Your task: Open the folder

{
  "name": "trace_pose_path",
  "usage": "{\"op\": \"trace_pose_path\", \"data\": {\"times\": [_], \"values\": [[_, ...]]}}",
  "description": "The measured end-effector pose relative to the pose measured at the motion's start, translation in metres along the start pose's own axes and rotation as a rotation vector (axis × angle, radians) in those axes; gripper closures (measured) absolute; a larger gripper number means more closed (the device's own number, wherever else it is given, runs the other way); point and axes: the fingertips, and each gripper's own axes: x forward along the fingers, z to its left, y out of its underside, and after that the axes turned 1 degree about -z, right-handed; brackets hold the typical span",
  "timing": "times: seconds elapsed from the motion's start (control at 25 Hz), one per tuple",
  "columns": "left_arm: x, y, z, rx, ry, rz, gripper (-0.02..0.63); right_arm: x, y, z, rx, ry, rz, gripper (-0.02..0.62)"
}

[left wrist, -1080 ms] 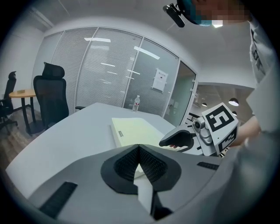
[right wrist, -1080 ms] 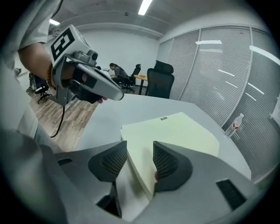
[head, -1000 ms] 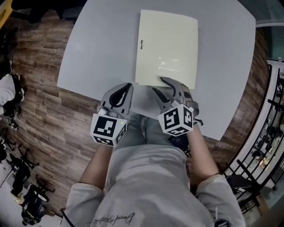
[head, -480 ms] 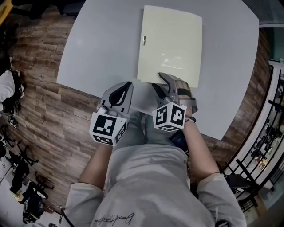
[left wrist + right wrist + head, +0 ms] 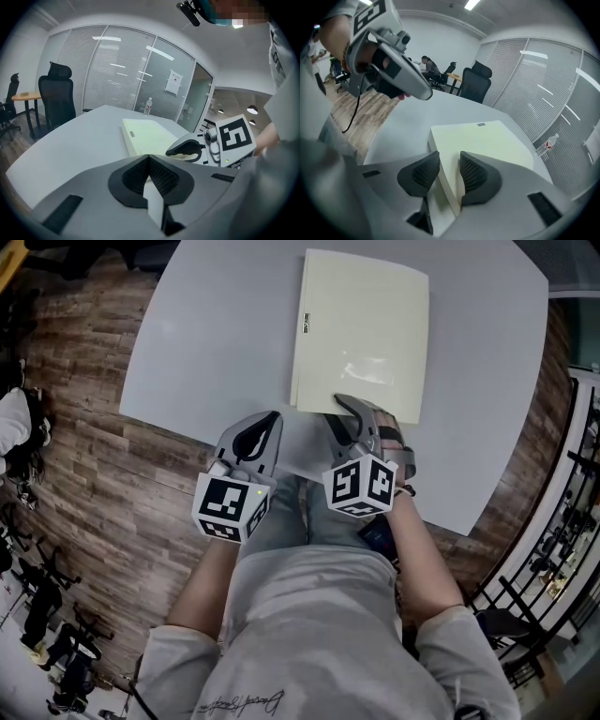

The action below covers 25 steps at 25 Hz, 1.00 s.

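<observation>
Right gripper [image 5: 334,411]: sitting at the folder's near short edge, jaws half apart and just been closing; folder edge standing between them, gap still showing beside one pad, so not clamping yet.
Left gripper [image 5: 267,424]: jaws pressing together on nothing, hovering over the table's near edge just beside the right gripper, apart from the folder.
Folder place: pale yellow folder [image 5: 361,324] lying flat and closed on the grey table [image 5: 206,343], right of its middle, near short edge a little in from the table's near edge.
Folder axis: long axis running from the table's near edge toward its far edge, leaning slightly right at the far end.
Folder facing: small dark label [image 5: 305,326] sitting by the left long side, so spine probably facing the table's left edge, free edge facing right.
Step in hand: likely getting a hold on the top cover.
Doing it well: catching only the top cover, not the whole thickness; then swinging it up and over toward the spine; left gripper pinning the folder to stop it sliding.
</observation>
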Motion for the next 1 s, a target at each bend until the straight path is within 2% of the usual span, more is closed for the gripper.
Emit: {"op": "trace_pose_path", "data": {"times": [0.2, 0.48, 0.68, 1.0], "values": [[0.017, 0.015, 0.003, 0.012, 0.007, 0.036, 0.597, -0.005, -0.004, -0.001, 0.037, -0.002, -0.039, 0.484], [0.047, 0.019, 0.003, 0.043, 0.034, 0.04, 0.597, -0.007, -0.008, -0.004, 0.063, 0.028, -0.079, 0.541], [0.062, 0.019, -0.002, 0.077, 0.05, 0.031, 0.597, -0.009, -0.009, -0.003, 0.088, 0.025, -0.092, 0.549], [0.066, 0.021, 0.001, 0.05, 0.042, 0.03, 0.597, -0.008, -0.01, -0.004, 0.075, 0.066, -0.098, 0.554]]}}
